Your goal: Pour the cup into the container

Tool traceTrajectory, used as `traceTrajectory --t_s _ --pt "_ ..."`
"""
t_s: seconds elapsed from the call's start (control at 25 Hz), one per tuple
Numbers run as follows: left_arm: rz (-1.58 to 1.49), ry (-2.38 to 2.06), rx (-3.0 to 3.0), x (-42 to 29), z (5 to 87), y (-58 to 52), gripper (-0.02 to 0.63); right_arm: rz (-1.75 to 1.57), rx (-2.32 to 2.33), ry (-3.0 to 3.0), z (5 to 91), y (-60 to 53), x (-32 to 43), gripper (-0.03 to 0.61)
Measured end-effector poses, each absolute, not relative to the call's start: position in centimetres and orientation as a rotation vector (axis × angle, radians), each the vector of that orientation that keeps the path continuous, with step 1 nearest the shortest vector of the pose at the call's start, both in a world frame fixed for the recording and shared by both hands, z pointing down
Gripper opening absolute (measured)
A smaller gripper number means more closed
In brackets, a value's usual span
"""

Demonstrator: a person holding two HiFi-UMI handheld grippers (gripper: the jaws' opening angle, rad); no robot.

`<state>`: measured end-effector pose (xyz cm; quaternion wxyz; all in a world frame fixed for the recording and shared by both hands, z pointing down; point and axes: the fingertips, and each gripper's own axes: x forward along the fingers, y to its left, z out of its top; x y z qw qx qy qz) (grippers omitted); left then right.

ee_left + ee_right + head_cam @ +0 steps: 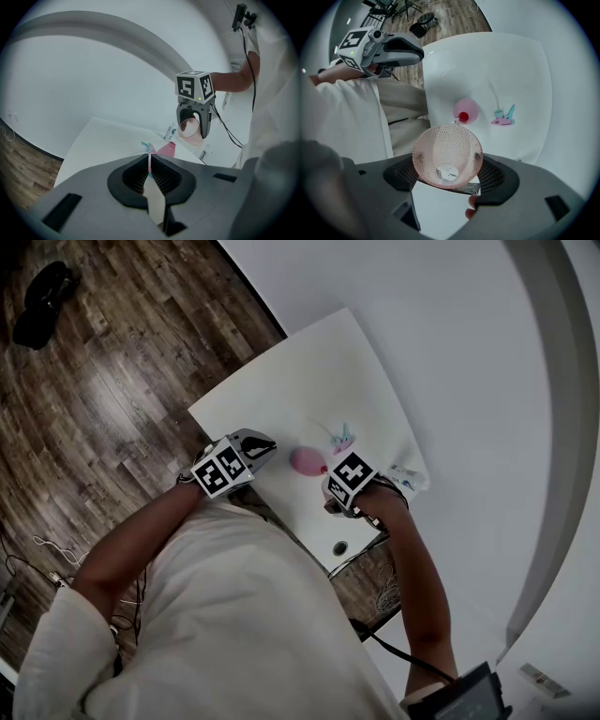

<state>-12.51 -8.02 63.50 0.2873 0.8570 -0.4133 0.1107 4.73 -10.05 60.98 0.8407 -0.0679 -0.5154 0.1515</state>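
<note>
In the right gripper view, my right gripper is shut on a clear pink dimpled cup. The cup is tipped forward, its rim just above the red mouth of a small round pink container on the white table. A little liquid shows in the cup's bottom. In the head view the container stands between both grippers. My left gripper is shut and empty, held off to the container's left, pointing toward it. In the left gripper view, the right gripper holds the cup above the container.
A small teal and pink item lies right of the container, with a thin white strand behind it. A printed packet sits at the table's right edge. Wooden floor lies beyond the left edge. Cables hang below the near edge.
</note>
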Motion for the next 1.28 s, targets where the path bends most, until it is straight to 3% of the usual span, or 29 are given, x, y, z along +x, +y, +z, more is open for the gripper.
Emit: traceTrajectory --t_s 1.28 --pt "0.301 -1.105 2.281 -12.81 64.21 -7.81 0.012 0.333 -0.157 -1.046 60.76 -10.38 4.71 0.373"
